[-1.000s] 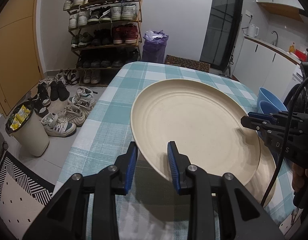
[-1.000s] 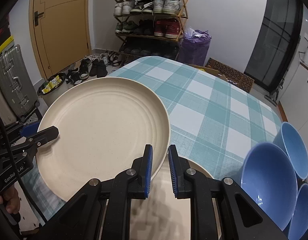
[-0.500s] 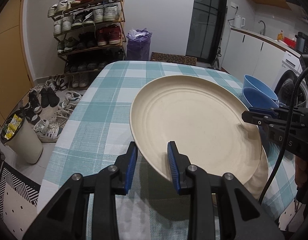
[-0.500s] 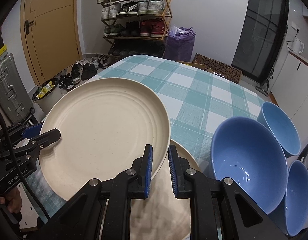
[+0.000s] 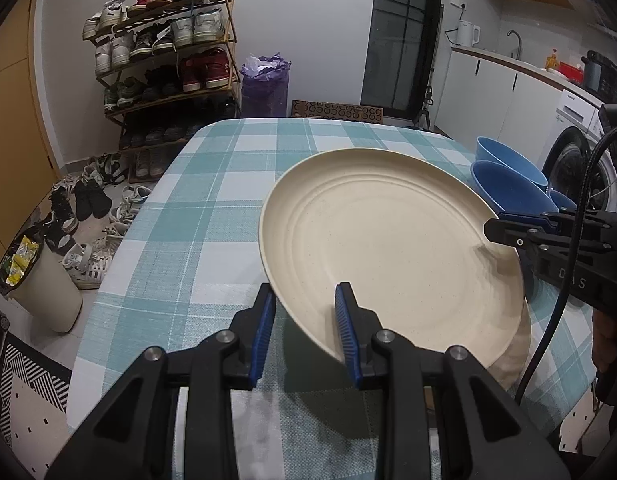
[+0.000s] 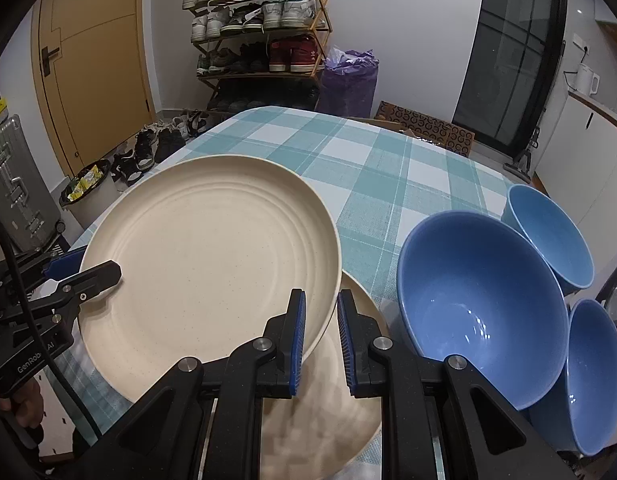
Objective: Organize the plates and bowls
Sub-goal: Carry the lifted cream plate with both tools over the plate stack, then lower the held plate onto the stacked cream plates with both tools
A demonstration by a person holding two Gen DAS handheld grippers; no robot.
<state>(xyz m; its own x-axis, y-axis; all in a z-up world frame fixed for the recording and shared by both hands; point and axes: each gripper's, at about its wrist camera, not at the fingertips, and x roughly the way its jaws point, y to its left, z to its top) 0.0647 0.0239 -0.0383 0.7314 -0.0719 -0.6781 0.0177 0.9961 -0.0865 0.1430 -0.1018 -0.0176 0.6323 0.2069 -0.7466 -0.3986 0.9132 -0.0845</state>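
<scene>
A large cream plate (image 5: 392, 248) (image 6: 212, 248) is held tilted above the checked table. My left gripper (image 5: 304, 332) grips its near rim; it shows in the right wrist view (image 6: 88, 276) at the plate's left edge. My right gripper (image 6: 320, 336) is shut on the opposite rim and shows in the left wrist view (image 5: 504, 228). A second cream plate (image 6: 348, 408) (image 5: 516, 344) lies on the table below the held one. Three blue bowls (image 6: 484, 300) stand to the right, also seen in the left wrist view (image 5: 508, 192).
The table (image 5: 212, 216) has a teal and white checked cloth. A shoe rack (image 5: 164, 60), loose shoes and a waste bin (image 5: 40, 276) stand on the floor to the left. Kitchen cabinets (image 5: 508, 92) are at the right.
Both grippers have carried the held plate to the right, over the lower plate and nearer the blue bowls. The grips have not changed.
</scene>
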